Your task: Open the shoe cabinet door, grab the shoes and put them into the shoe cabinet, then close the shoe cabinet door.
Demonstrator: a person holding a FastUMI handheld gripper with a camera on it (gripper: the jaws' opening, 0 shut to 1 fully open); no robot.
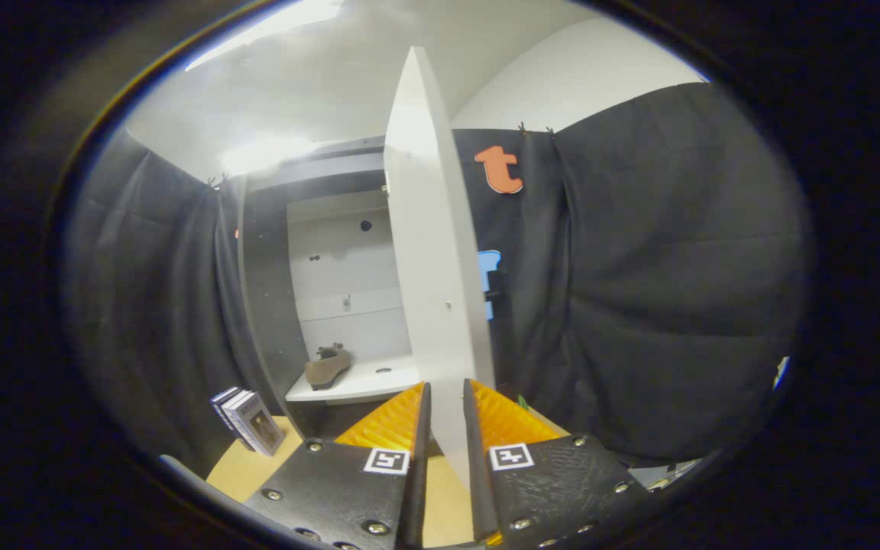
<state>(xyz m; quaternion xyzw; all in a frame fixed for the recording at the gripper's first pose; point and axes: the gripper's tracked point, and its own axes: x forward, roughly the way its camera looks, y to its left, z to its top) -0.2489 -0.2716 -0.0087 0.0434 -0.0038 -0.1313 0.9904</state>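
The shoe cabinet (333,252) stands beyond the tongs and off to their left, open, with pale shelves and a back panel inside dark side walls. Its white door (432,267) swings out toward the camera, seen almost edge-on, and its lower edge runs down between the two fingers. The tongs (446,397) are clenched on that door, one finger pressed to each face of the panel. A wooden surface (245,466) lies under and left of the fingers. On the cabinet's lowest shelf, ahead and left of the fingertips, rests one tan shoe (327,367). A few books (249,420) lean together on the surface, left of the left finger, near the cabinet's foot.
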